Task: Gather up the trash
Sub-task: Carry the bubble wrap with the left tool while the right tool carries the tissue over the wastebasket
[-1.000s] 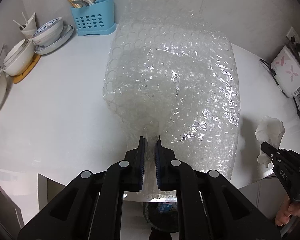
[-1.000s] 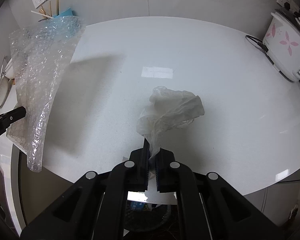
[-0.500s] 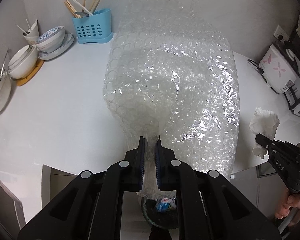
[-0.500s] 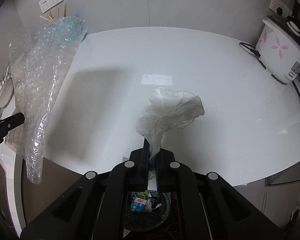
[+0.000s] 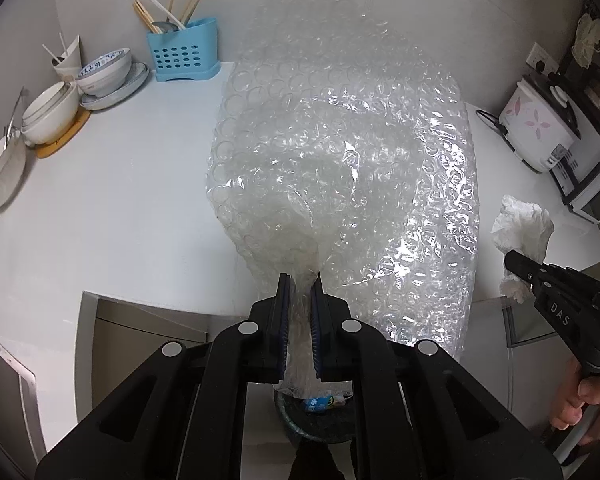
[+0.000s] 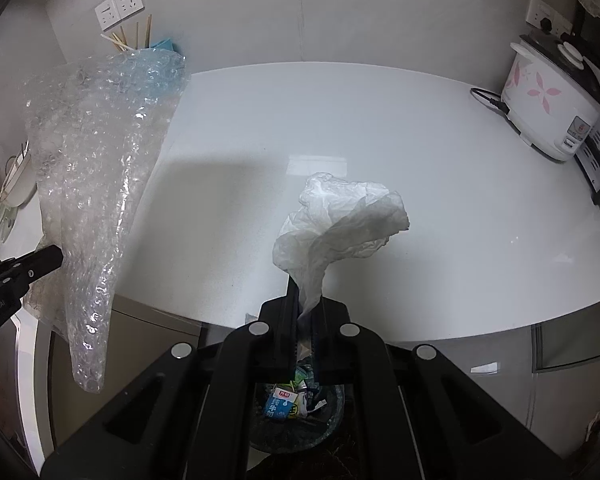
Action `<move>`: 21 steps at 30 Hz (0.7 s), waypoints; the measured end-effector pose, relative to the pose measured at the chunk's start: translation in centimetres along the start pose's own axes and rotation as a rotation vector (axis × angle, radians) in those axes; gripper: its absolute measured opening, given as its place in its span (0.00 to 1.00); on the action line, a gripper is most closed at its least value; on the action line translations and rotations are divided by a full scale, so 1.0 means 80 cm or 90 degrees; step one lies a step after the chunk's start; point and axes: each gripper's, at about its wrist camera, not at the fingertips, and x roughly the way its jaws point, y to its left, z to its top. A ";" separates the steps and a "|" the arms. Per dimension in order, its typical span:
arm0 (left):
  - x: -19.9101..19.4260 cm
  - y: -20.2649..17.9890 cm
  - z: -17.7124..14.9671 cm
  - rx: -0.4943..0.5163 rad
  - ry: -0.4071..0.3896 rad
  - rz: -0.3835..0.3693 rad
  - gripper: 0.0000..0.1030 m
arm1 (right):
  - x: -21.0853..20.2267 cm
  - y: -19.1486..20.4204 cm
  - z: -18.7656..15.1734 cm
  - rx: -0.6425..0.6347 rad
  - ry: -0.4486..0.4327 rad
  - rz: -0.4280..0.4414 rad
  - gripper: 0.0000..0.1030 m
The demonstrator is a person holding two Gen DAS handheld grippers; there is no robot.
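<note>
A large clear sheet of bubble wrap (image 5: 340,160) hangs in the air, and my left gripper (image 5: 300,280) is shut on its lower corner. From the right wrist view the same bubble wrap (image 6: 96,168) dangles at the left, with the left gripper (image 6: 50,258) pinching it. My right gripper (image 6: 305,292) is shut on a crumpled white tissue (image 6: 340,220), which also shows at the right of the left wrist view as the tissue (image 5: 524,228). Below both grippers, past the counter edge, stands a dark trash bin (image 6: 332,420) with cartons and scraps inside; its rim (image 5: 284,420) shows under the left jaws.
The white countertop (image 6: 380,128) spreads ahead. A blue utensil holder (image 5: 184,50) with chopsticks and stacked bowls (image 5: 100,76) stand at the back left. A white rice cooker (image 6: 556,100) and its cord sit at the right. A person's hand (image 5: 584,404) holds the right gripper's handle.
Both grippers have drawn back from the counter and risen a little with their loads. The counter edge has slid away, and the trash bin has come into view beneath the jaws.
</note>
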 end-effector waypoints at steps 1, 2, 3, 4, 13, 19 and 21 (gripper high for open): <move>-0.002 -0.001 -0.005 0.000 0.000 -0.001 0.08 | -0.001 0.001 -0.002 -0.001 -0.001 0.000 0.04; -0.003 -0.001 -0.009 0.001 0.002 -0.004 0.08 | -0.002 0.002 -0.006 -0.002 -0.001 -0.001 0.04; -0.004 -0.003 -0.015 0.002 0.003 -0.005 0.08 | -0.004 0.003 -0.009 -0.001 -0.002 -0.001 0.04; -0.005 -0.003 -0.020 0.003 0.004 -0.006 0.08 | -0.005 0.005 -0.012 -0.001 -0.002 0.000 0.04; 0.001 0.002 -0.065 0.003 0.024 -0.012 0.08 | -0.013 0.008 -0.045 -0.007 0.004 -0.002 0.04; -0.002 0.003 -0.093 0.010 0.036 -0.014 0.08 | -0.017 0.014 -0.071 -0.015 0.011 -0.002 0.04; -0.003 0.002 -0.102 0.012 0.040 -0.016 0.08 | -0.018 0.018 -0.080 -0.021 0.013 -0.003 0.04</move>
